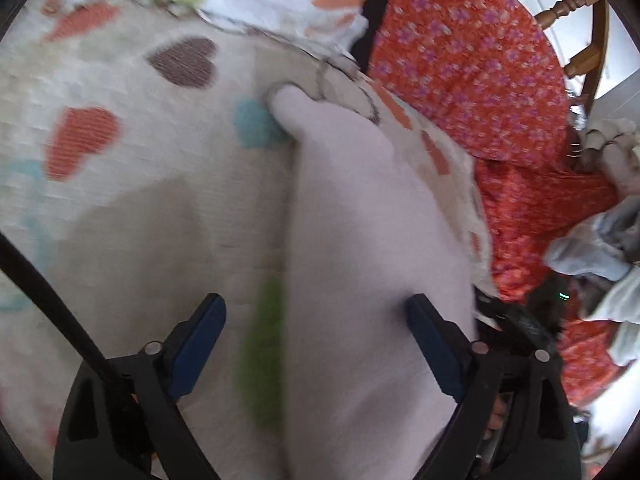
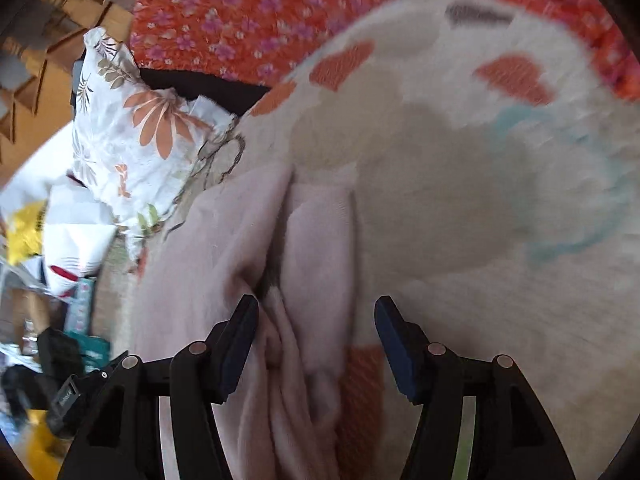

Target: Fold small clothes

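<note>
Pale pink garment (image 1: 360,240) on heart-print blanket (image 1: 140,200), bunched between wide left claw (image 1: 316,344) and wide right claw (image 2: 316,340)

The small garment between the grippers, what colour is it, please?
Plain pale pink garment; clearest in the right wrist view.

Our right gripper (image 2: 316,340) hangs with jaws apart over the bunched pale pink garment (image 2: 256,248) on the heart-patterned blanket (image 2: 460,208).

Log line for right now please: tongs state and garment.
left tongs: open, over pale pink garment | right tongs: open, over its bunched end | garment: on heart-print blanket, unfolded
</note>
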A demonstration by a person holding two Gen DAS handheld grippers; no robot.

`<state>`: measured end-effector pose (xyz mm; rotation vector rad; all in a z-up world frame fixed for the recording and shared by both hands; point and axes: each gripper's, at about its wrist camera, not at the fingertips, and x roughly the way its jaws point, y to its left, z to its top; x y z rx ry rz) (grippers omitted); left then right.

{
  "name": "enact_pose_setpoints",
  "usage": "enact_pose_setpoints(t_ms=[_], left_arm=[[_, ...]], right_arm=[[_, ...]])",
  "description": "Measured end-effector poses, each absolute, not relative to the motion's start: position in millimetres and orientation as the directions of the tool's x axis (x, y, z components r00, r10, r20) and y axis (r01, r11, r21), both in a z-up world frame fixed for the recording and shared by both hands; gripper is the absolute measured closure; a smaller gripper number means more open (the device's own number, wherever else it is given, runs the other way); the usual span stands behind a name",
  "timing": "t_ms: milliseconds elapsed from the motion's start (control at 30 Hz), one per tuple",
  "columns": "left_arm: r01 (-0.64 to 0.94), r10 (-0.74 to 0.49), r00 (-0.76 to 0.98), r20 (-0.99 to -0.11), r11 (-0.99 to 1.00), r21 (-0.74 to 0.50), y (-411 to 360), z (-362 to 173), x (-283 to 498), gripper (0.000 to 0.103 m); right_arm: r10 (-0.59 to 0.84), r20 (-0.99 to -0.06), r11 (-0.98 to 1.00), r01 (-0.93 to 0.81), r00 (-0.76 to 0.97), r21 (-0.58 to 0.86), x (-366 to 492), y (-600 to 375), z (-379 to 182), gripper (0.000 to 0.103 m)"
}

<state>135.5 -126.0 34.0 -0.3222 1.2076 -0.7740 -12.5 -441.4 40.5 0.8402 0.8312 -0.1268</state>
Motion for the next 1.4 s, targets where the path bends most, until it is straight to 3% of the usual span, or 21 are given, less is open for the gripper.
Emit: enact_pose_setpoints(t_ms=[33, 67, 100, 133, 200, 333, 400, 467, 533, 667, 733, 800, 867, 900, 933, 1033, 1167, 1233, 1400], left_arm=[[0.377, -0.687, 0.110, -0.718, 0.697, -0.610, -135, 31, 135, 0.012], [0.400, -0.665, 0.090, -0.741, 0.706, -0.585, -146, 29, 132, 0.015], [0.434, -0.660, 0.093, -0.746, 0.701, -0.566, -154, 32, 128, 0.038], [0.466, -0.656, 0.091, -0.750, 0.693, -0.550, -161, 39, 124, 0.045], [0.502, -0.648, 0.134, -0.750, 0.697, -0.513, -166, 55, 119, 0.052], [0.593, -0.646, 0.195, -0.738, 0.677, -0.436, -177, 84, 104, 0.052], [0.606, -0.570, 0.200, -0.797, 0.711, -0.356, -186, 74, 101, 0.040], [0.597, -0.467, 0.211, -0.859, 0.757, -0.265, -190, 56, 100, 0.038], [0.585, -0.486, 0.214, -0.848, 0.759, -0.287, -183, 55, 101, 0.034], [0.550, -0.515, 0.243, -0.822, 0.772, -0.320, -158, 73, 100, 0.032], [0.536, -0.504, 0.295, -0.811, 0.790, -0.296, -146, 81, 95, 0.031], [0.531, -0.487, 0.341, -0.804, 0.806, -0.263, -137, 87, 90, 0.031], [0.528, -0.460, 0.394, -0.796, 0.822, -0.214, -132, 92, 85, 0.031], [0.526, -0.449, 0.421, -0.788, 0.828, -0.191, -129, 95, 82, 0.031], [0.522, -0.432, 0.460, -0.776, 0.838, -0.158, -127, 99, 77, 0.031], [0.518, -0.402, 0.545, -0.736, 0.851, -0.081, -122, 111, 68, 0.030], [0.498, -0.381, 0.655, -0.652, 0.867, -0.007, -114, 130, 54, 0.022], [0.473, -0.363, 0.716, -0.596, 0.881, 0.032, -108, 140, 45, 0.021], [0.372, -0.303, 0.847, -0.437, 0.925, 0.079, -83, 162, 17, 0.003]], right_arm=[[0.206, -0.689, 0.683, 0.401, 0.695, 0.610, -9, -440, 39, 0.038], [0.200, -0.690, 0.696, 0.395, 0.696, 0.599, -3, -438, 40, 0.052], [0.208, -0.697, 0.711, 0.383, 0.686, 0.589, 3, -434, 40, 0.087], [0.248, -0.702, 0.717, 0.361, 0.668, 0.596, 13, -430, 37, 0.089], [0.281, -0.691, 0.710, 0.340, 0.666, 0.616, 21, -421, 40, 0.089], [0.274, -0.601, 0.736, 0.239, 0.751, 0.634, 12, -416, 78, 0.090], [0.192, -0.648, 0.778, 0.288, 0.737, 0.558, 10, -417, 82, 0.088], [0.074, -0.748, 0.814, 0.394, 0.660, 0.427, 13, -419, 67, 0.086], [0.021, -0.780, 0.795, 0.463, 0.625, 0.392, 10, -427, 56, 0.084], [-0.018, -0.681, 0.774, 0.441, 0.732, 0.454, -10, -431, 86, 0.084], [-0.009, -0.645, 0.796, 0.396, 0.764, 0.458, -15, -423, 99, 0.083], [0.043, -0.638, 0.815, 0.342, 0.769, 0.468, -15, -413, 100, 0.074], [0.099, -0.670, 0.818, 0.323, 0.736, 0.476, -9, -404, 91, 0.074], [0.137, -0.681, 0.813, 0.311, 0.719, 0.492, -4, -401, 84, 0.082], [0.199, -0.691, 0.799, 0.293, 0.695, 0.525, 0, -397, 75, 0.096], [0.119, -0.770, 0.840, 0.350, 0.627, 0.414, 7, -392, 74, 0.097], [0.048, -0.806, 0.844, 0.407, 0.590, 0.348, 0, -397, 70, 0.097], [0.008, -0.804, 0.837, 0.436, 0.594, 0.330, -7, -397, 70, 0.091], [-0.132, -0.695, 0.878, 0.410, 0.707, 0.249, -35, -369, 115, 0.086]])
